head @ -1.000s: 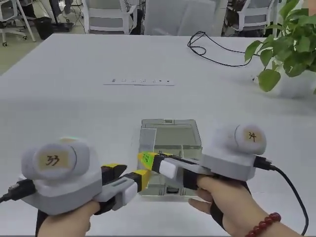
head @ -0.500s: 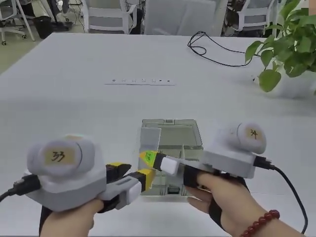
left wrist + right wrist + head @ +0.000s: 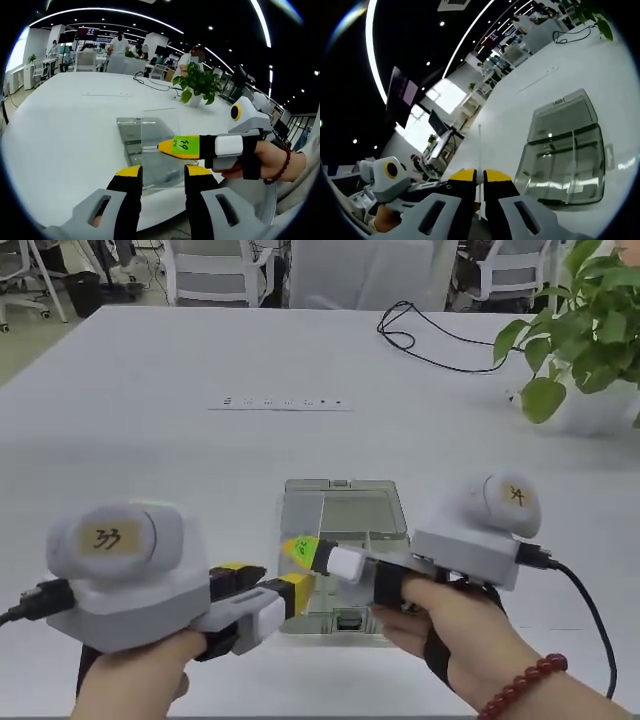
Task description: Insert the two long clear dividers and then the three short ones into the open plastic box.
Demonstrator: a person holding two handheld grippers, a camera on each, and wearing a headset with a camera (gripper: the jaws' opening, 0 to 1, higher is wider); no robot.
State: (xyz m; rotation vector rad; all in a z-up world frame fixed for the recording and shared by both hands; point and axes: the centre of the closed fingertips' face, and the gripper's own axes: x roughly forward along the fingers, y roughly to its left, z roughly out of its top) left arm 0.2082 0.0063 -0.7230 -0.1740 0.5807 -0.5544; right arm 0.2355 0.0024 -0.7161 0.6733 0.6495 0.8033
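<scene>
The open clear plastic box (image 3: pixel 348 502) lies on the white table in front of me, lid folded back, with clear dividers standing inside it. My right gripper (image 3: pixel 300 550) points left over the box's left side, shut on a short clear divider (image 3: pixel 305 515) held upright. In the left gripper view this divider (image 3: pixel 157 125) stands over the box (image 3: pixel 131 131), pinched by the right gripper (image 3: pixel 172 146). The right gripper view shows it edge-on as a thin divider (image 3: pixel 479 150) rising from the shut right gripper (image 3: pixel 480 175), beside the box (image 3: pixel 565 150). My left gripper (image 3: pixel 268 582) is open just left of the box, empty.
A thin pale strip (image 3: pixel 285 403) lies flat on the table beyond the box. A potted plant (image 3: pixel 570 330) stands at the far right with a black cable (image 3: pixel 430 340) beside it. Office chairs (image 3: pixel 215 275) line the table's far edge.
The right gripper with the divider has risen slightly over the box's left side. The left gripper has stayed about where it was.
</scene>
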